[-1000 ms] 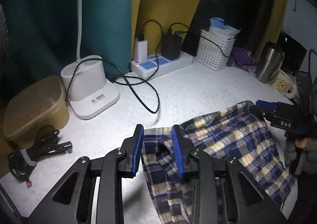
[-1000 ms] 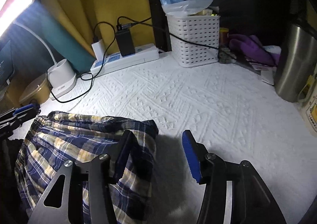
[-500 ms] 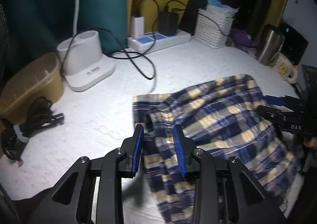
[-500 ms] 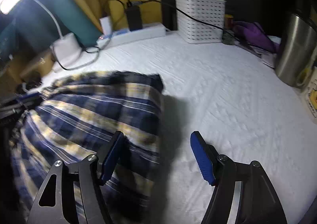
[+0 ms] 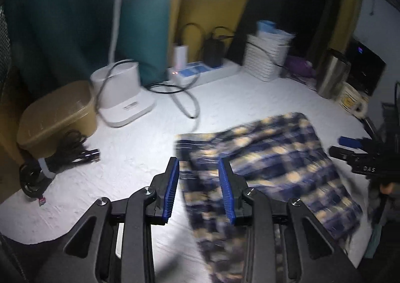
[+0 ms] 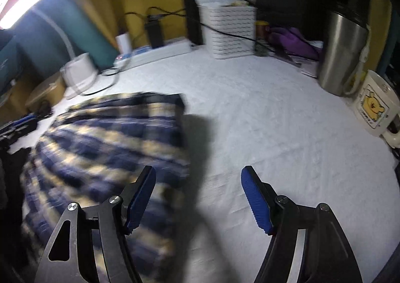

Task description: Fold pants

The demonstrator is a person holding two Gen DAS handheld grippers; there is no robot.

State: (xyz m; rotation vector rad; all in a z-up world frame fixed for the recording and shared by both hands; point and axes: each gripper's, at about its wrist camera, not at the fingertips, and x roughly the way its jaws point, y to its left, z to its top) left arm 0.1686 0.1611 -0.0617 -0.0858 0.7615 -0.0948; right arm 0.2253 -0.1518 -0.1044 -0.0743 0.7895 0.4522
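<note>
1. Right now the plaid pants lie bunched on the white textured bench, toward its near-left part in the right wrist view; both views blurred.
2. Left hand-held gripper: jaws narrow but apart, blue pads either side of the pants' left edge; can't tell if cloth is pinched or just lying under them.
3. Right hand-held gripper: jaws wide, nothing between. Its left finger sits over the pants' right edge, right finger over bare bench.
4. Back of bench, L to R: tan lidded box, white lamp base, power strip w/ chargers plugged in, white slatted basket.
5. Far right: steel flask, cartoon mug just beside it.
6. Coiled black cable near the tan box.
</note>
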